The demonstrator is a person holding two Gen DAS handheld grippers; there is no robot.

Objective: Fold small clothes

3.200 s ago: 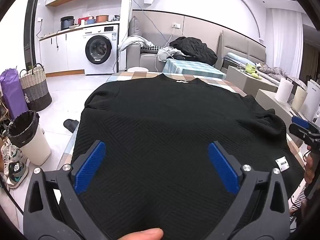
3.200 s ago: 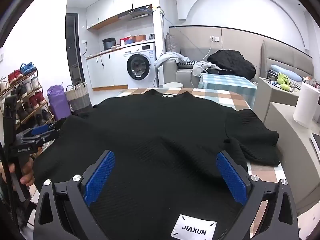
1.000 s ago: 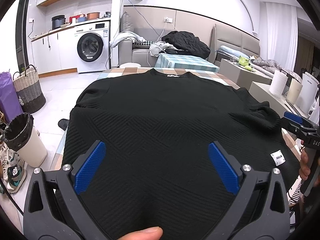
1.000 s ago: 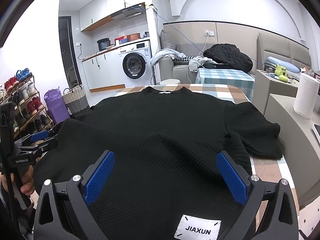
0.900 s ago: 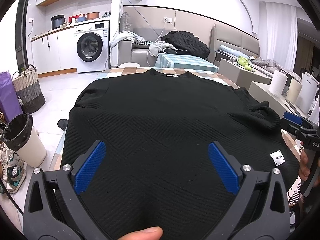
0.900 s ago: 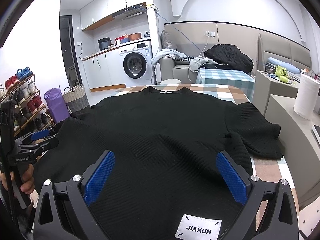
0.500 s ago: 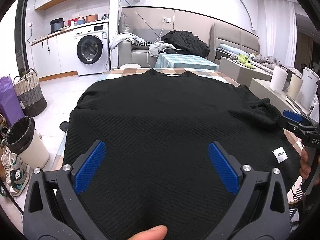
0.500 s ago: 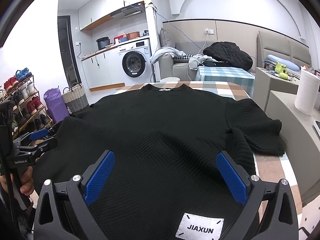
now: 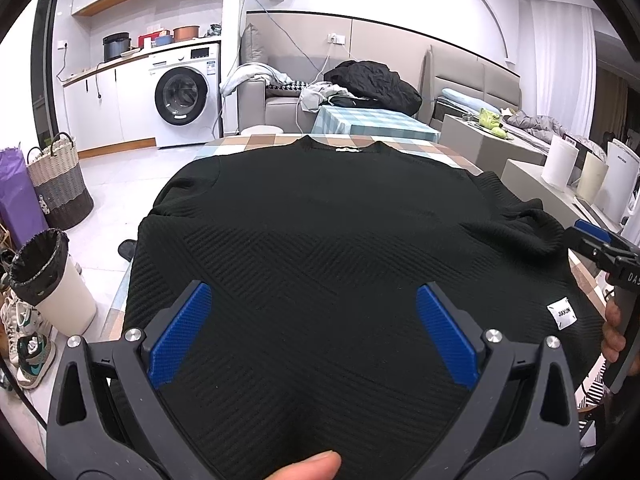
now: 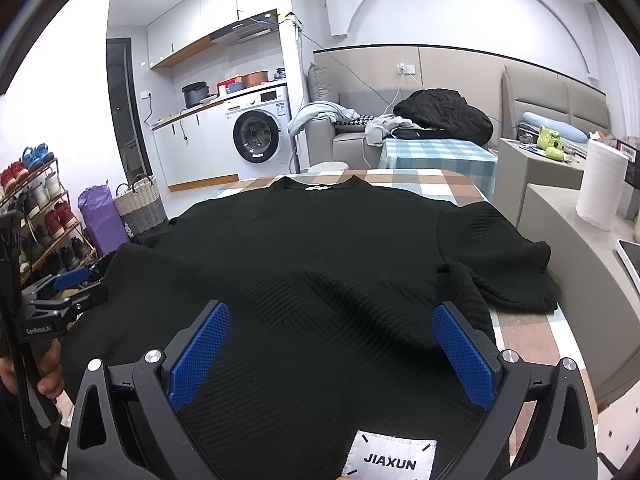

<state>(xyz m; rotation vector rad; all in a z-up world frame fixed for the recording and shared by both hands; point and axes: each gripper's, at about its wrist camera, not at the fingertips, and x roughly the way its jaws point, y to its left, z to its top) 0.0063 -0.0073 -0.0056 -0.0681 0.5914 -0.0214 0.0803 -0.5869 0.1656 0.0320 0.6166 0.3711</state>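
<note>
Black sweater [image 9: 320, 240] lies spread flat on the checked table [image 10: 520, 336], collar at the far end from both sets of fingers. Left gripper [image 9: 312, 332] and right gripper [image 10: 328, 348] hang over its near hem, blue pads [image 10: 200, 352] wide apart, holding nothing; its white label [image 10: 390, 458] sits just below the right fingers.

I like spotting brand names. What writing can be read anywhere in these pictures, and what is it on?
"JIAXUN": white patch at the black top's hem.
"GenRobot.AI": left gripper's body.
"DAS", cut off: right gripper's body.
Washing machine panel: too small to read.
</note>
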